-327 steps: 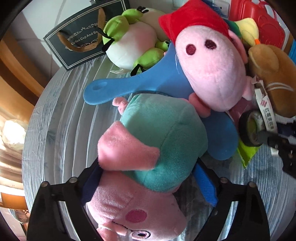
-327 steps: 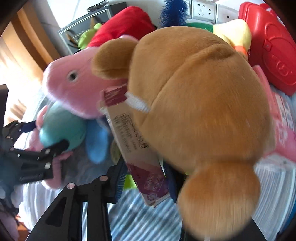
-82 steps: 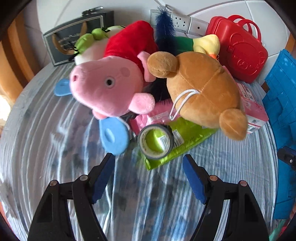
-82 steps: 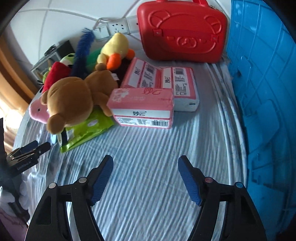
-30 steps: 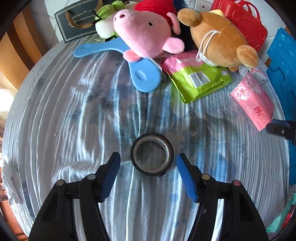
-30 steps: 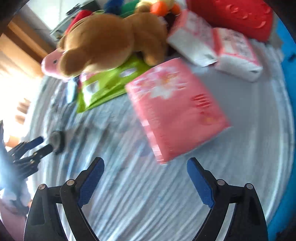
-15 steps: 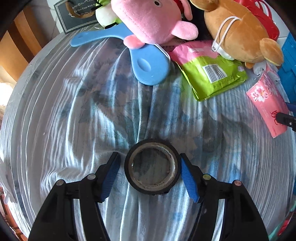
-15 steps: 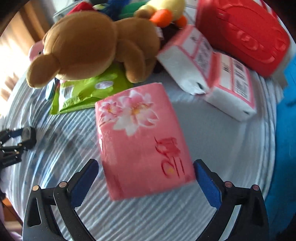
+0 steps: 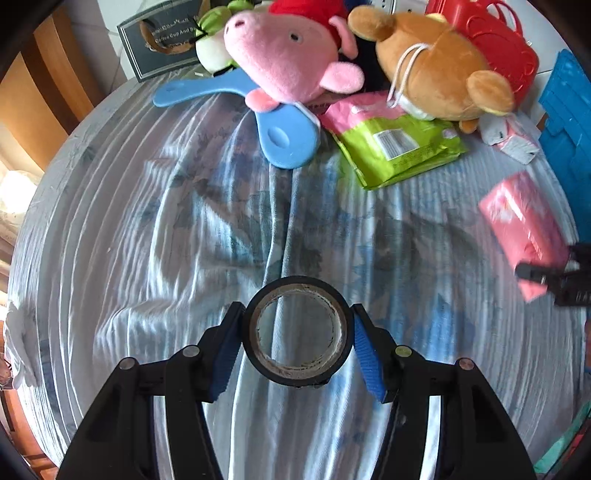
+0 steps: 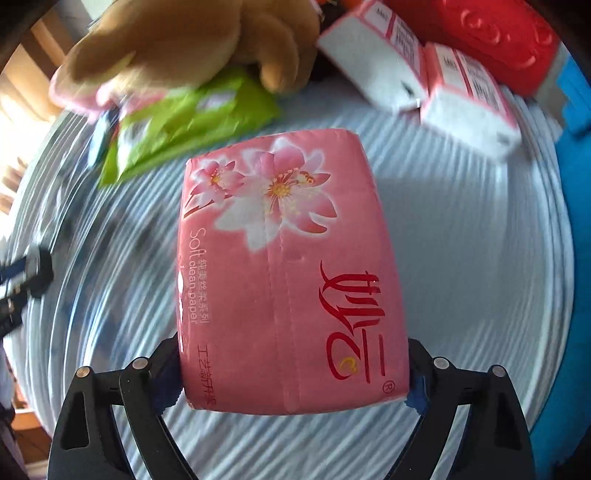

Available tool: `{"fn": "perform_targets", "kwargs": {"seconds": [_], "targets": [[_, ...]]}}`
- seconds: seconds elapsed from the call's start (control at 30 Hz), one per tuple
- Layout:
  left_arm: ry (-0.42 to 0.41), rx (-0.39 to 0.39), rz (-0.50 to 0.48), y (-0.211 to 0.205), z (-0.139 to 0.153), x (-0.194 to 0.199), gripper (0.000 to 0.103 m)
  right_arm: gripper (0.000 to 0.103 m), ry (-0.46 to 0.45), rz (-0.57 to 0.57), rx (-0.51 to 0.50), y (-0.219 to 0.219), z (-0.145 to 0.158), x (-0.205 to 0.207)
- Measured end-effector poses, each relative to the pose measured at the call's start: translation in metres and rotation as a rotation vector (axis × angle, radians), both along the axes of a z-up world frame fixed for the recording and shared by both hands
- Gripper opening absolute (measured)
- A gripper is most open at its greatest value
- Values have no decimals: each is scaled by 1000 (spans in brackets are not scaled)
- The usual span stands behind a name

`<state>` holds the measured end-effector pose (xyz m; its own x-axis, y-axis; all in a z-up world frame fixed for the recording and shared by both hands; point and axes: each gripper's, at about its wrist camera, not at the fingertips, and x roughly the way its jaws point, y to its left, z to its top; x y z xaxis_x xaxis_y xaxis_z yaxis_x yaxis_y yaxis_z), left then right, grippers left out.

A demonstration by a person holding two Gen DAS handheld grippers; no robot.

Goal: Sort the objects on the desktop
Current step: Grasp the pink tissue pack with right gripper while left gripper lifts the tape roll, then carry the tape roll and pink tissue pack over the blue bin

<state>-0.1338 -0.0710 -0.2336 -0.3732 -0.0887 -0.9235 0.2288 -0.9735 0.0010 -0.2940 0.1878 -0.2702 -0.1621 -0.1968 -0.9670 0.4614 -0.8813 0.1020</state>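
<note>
My left gripper is shut on a black tape roll, its blue pads pressed on both sides, just above the striped blue-white cloth. My right gripper is shut on a pink tissue pack with flower print, held above the cloth. The same pack and the right gripper's fingers show at the right in the left wrist view. The left gripper shows at the left edge of the right wrist view.
At the back lie a pink pig plush, a brown bear plush, a green packet, a blue paddle, two white-pink tissue packs and a red case. A blue crate stands at the right.
My left gripper has closed onto the tape roll. My right gripper has closed on the pink tissue pack, which now sits deeper between the fingers.
</note>
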Motion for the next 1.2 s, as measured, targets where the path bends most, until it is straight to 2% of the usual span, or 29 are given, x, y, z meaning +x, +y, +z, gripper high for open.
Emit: {"fn": "perform_targets", "kwargs": {"seconds": [0.17,0.27,0.3,0.37,0.43,0.53,0.67,0.7,0.8,0.93,1.2], "targets": [[40,-6,-8,13,14,17,56,97,-49,-14,-30,13,-1,22],[47,-15,11,21,16,26,56,99,-1,-22,-29,11,3,15],[49,-13,26,24,17,30,56,92,5,-24,-29,9,3,12],[59,-12,56,25,20,35,56,91,15,-23,-13,6,3,10],[71,-21,74,33,28,42,56,91,57,2,20,2,10,18],[101,-43,82,44,44,56,56,91,84,22,-23,8,26,35],[166,-57,50,56,71,76,56,91,163,11,-83,5,66,75],[187,-64,38,58,79,80,56,91,186,3,-96,18,76,79],[252,-78,7,64,104,97,56,91,275,-32,-125,30,109,130],[342,-104,-51,73,136,122,56,91,402,-90,-160,42,181,195],[505,-74,-201,130,204,143,56,91,606,-188,-177,87,281,256]]}}
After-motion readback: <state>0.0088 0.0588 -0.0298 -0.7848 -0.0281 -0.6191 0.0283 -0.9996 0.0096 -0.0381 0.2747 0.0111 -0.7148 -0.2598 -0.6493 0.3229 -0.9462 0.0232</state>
